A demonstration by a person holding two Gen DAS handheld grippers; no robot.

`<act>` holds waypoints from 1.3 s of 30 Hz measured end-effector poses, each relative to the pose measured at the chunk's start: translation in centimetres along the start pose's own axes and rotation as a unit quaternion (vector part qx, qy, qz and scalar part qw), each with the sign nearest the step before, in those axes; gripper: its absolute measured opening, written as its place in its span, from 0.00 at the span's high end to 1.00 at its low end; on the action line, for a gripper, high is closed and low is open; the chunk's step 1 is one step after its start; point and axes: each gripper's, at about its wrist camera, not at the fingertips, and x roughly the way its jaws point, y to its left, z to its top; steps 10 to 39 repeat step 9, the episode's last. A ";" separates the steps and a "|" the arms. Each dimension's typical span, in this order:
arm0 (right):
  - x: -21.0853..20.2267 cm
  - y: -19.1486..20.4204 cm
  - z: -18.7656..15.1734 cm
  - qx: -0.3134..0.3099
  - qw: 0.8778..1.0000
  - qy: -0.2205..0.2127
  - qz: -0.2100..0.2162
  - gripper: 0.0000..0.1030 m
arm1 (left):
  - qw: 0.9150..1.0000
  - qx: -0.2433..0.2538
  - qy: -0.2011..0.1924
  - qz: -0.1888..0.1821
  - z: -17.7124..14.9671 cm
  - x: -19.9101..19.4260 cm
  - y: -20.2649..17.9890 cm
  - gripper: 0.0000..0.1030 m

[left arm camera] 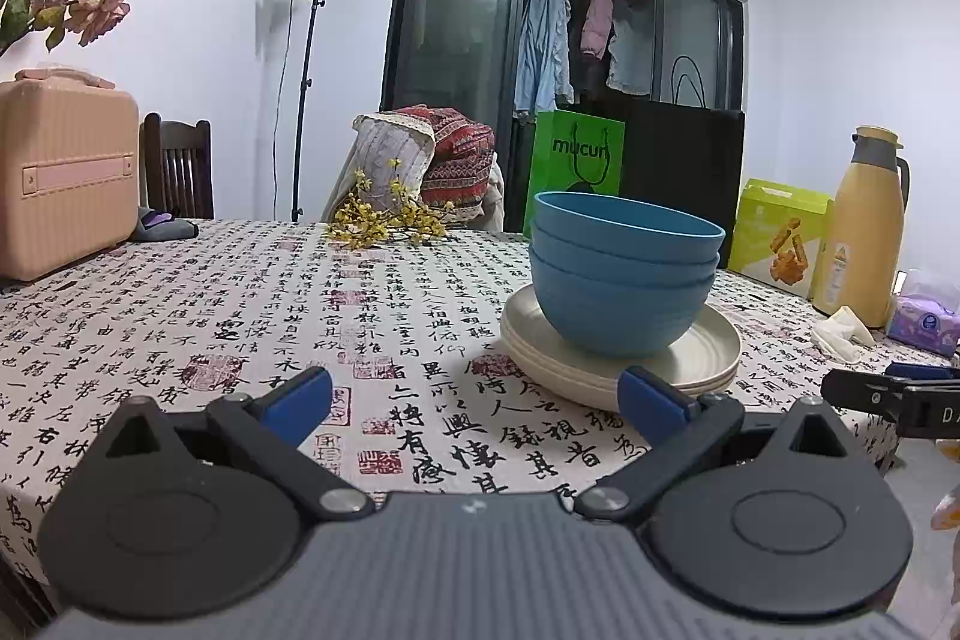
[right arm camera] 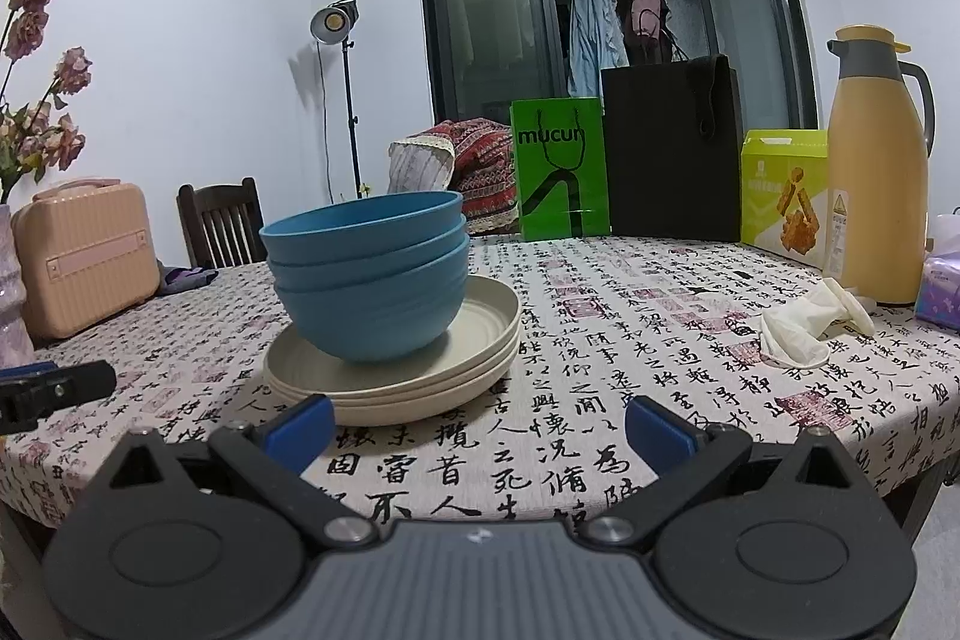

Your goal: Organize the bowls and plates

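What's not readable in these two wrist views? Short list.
- Insides of the blue bowls: both views look from below the top rim, so any contents are hidden.
- Plates: their centre is covered by the bowls.
- Right gripper in the left view: cut off by the edge.
- Left gripper in the right view: cut off too.
- Thermos label: too small.

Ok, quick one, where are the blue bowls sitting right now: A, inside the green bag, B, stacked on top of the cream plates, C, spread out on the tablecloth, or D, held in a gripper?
B: the blue bowls sit nested together on the stack of cream plates, and both grippers are open and empty.
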 end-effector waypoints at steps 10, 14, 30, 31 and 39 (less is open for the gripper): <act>0.2 0.0 0.0 -0.004 1.000 0.002 0.000 0.00 | 1.000 -0.002 0.002 0.000 -0.1 0.1 0.1 0.00; 0.2 0.0 0.0 -0.004 1.000 0.002 0.000 0.00 | 1.000 -0.002 0.002 0.000 -0.1 0.1 0.1 0.00; 0.2 0.0 0.0 -0.004 1.000 0.002 0.000 0.00 | 1.000 -0.002 0.002 0.000 -0.1 0.1 0.1 0.00; 0.2 0.0 0.0 -0.004 1.000 0.002 0.000 0.00 | 1.000 -0.002 0.002 0.000 -0.1 0.1 0.1 0.00; 0.2 0.0 0.0 -0.004 1.000 0.002 0.000 0.00 | 1.000 -0.002 0.002 0.000 -0.1 0.1 0.1 0.00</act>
